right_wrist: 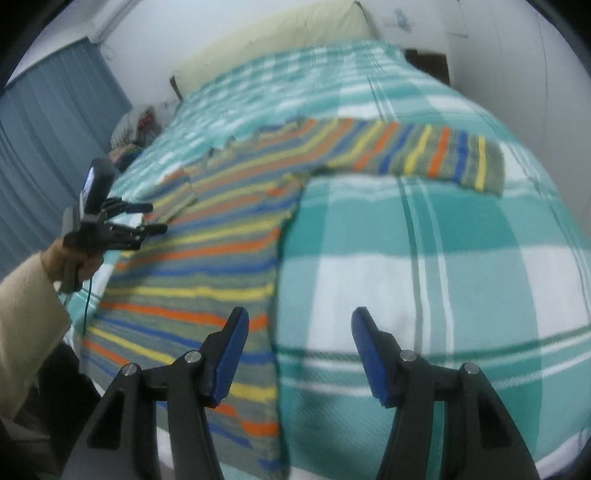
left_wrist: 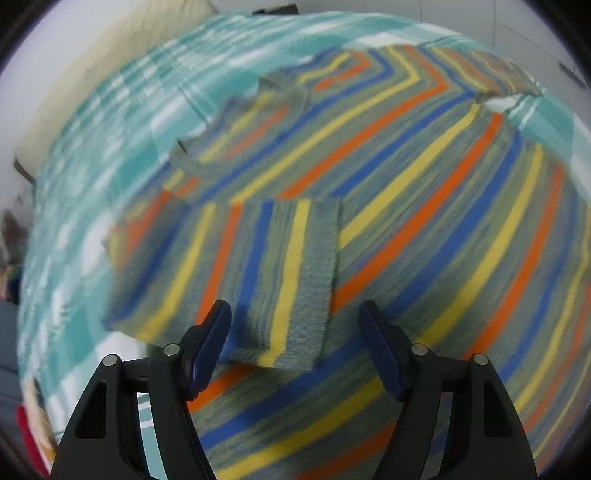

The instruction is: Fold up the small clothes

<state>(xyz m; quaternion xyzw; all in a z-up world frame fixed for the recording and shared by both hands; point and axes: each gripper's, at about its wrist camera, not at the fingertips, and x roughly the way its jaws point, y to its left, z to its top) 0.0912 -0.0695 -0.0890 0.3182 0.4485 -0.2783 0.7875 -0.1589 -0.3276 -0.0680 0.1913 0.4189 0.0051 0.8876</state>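
Note:
A small striped sweater (left_wrist: pixel 406 206) in grey, yellow, orange and blue lies flat on a teal and white checked bedspread (left_wrist: pixel 110 155). Its near sleeve (left_wrist: pixel 258 273) is folded over the body, cuff toward my left gripper (left_wrist: pixel 295 314), which is open and empty just above the cuff. In the right wrist view the sweater (right_wrist: pixel 207 258) lies at the left, its far sleeve (right_wrist: pixel 436 157) stretched out to the right. My right gripper (right_wrist: pixel 297 321) is open and empty over the sweater's side edge. The left gripper (right_wrist: pixel 147 218) shows there too, open, over the sweater.
The bedspread (right_wrist: pixel 424 277) covers a bed with a cream headboard (right_wrist: pixel 273 33) at the far end. A blue curtain (right_wrist: pixel 44 129) hangs at the left. A heap of clothes (right_wrist: pixel 135 122) lies beside the bed. White walls stand behind.

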